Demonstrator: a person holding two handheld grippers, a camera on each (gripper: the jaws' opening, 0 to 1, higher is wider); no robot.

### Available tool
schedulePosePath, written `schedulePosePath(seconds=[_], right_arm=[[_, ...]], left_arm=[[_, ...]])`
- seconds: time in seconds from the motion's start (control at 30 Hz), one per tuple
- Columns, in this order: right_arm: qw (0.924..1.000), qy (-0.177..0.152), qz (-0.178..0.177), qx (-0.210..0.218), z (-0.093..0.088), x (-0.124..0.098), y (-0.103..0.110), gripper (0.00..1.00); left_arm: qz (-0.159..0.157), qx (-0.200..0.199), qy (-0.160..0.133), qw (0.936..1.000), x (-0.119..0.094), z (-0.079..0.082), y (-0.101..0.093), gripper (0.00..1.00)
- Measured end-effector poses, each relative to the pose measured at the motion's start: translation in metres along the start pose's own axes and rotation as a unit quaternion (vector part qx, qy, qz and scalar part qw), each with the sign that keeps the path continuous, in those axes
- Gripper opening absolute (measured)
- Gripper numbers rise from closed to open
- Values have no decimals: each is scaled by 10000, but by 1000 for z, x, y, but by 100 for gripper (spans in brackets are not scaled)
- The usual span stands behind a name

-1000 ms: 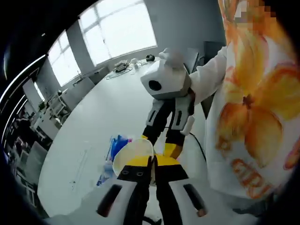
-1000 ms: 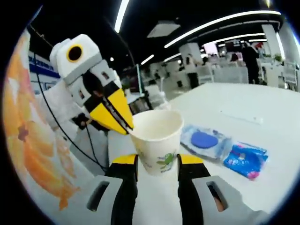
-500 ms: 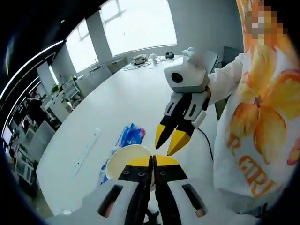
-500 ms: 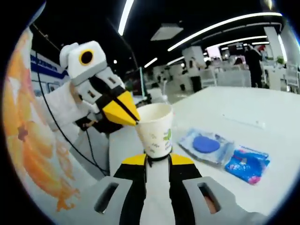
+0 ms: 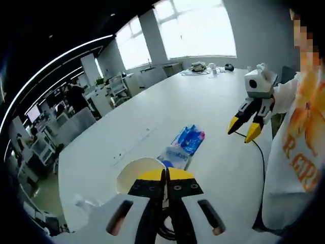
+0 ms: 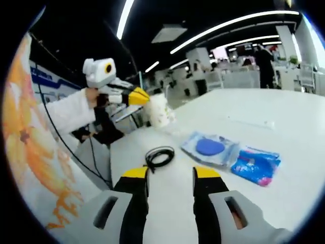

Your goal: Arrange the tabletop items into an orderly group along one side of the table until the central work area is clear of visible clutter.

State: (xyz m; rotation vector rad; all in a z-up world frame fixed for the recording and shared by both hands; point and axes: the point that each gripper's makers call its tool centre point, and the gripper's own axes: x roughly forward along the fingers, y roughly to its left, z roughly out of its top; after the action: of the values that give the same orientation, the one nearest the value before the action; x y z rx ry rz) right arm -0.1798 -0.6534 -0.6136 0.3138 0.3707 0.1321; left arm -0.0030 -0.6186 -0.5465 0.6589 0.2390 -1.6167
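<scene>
My left tongs [image 5: 166,175] are clamped on the rim of a paper cup [image 5: 133,174], low in the middle of the left gripper view; in the right gripper view the same cup [image 6: 159,109] hangs in the air at upper centre, pinched by those tongs [image 6: 143,97] and tilted a little. My right tongs [image 6: 170,175] stand apart with nothing between them, hovering over the white desk [image 6: 284,127]. I judge I'm mid-carry with the cup, taking it toward one side of the desk. What's inside it I cannot tell (the mouth faces away in one view and my tongs hide it in the other). Still lying on the desk are a coil of black cable [image 6: 159,155] just ahead of my right tongs, a clear packet with a blue disc in it [image 6: 212,148], and touching that a blue packet [image 6: 255,164], toward the right of the frame. Next, I think, the cup wants setting down upright near an edge, then my free right tongs can go for the cable, closing on the loop without dragging the packets.
</scene>
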Motion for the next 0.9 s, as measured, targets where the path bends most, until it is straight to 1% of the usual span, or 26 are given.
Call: schedulePosePath(seconds=[0.07, 0.17, 0.2, 0.27, 0.3, 0.33, 0.43, 0.47, 0.53, 0.63, 0.7, 0.77, 0.9], right_arm=[[10000, 23, -28, 21, -3, -2, 0, 33], [10000, 52, -68, 47, -6, -3, 0, 33], [9999, 56, -78, 52, -7, -3, -1, 34], [9999, 71, -110, 80, -8, -4, -2, 34], [9999, 70, -119, 86, -8, -4, -2, 34], [9998, 63, -133, 97, -8, -4, -3, 34], [9997, 73, -172, 141, -7, -5, -6, 35], [9997, 78, -185, 146, -7, -5, -7, 35], [9996, 89, -220, 173, -8, -5, -9, 36], [9993, 110, -256, 248, -9, -5, -11, 36], [9992, 136, -276, 268, -11, -5, -12, 37], [9990, 158, -298, 287, -13, -5, -14, 37], [9987, 172, -345, 344, -14, -5, -18, 37]], left_arm=[[175, -82, 23, 9998, 1, -5, 12, 0], [470, -202, -26, 9987, 3, -12, 30, 0], [591, -304, -49, 9978, 5, -15, 36, 0], [657, -509, -148, 9964, 9, -18, 43, 0], [658, -521, -159, 9963, 11, -20, 45, 0], [686, -531, -149, 9961, 13, -23, 47, 0], [858, -429, 87, 9953, 23, -36, 56, 0], [890, -424, 123, 9951, 26, -39, 58, 0], [887, -483, 104, 9948, 33, -43, 62, 0], [914, -655, 73, 9936, 43, -48, 68, 0], [934, -736, 122, 9928, 50, -53, 72, 0], [954, -672, 213, 9929, 57, -58, 75, 0], [913, -686, 232, 9932, 68, -63, 80, 0]])
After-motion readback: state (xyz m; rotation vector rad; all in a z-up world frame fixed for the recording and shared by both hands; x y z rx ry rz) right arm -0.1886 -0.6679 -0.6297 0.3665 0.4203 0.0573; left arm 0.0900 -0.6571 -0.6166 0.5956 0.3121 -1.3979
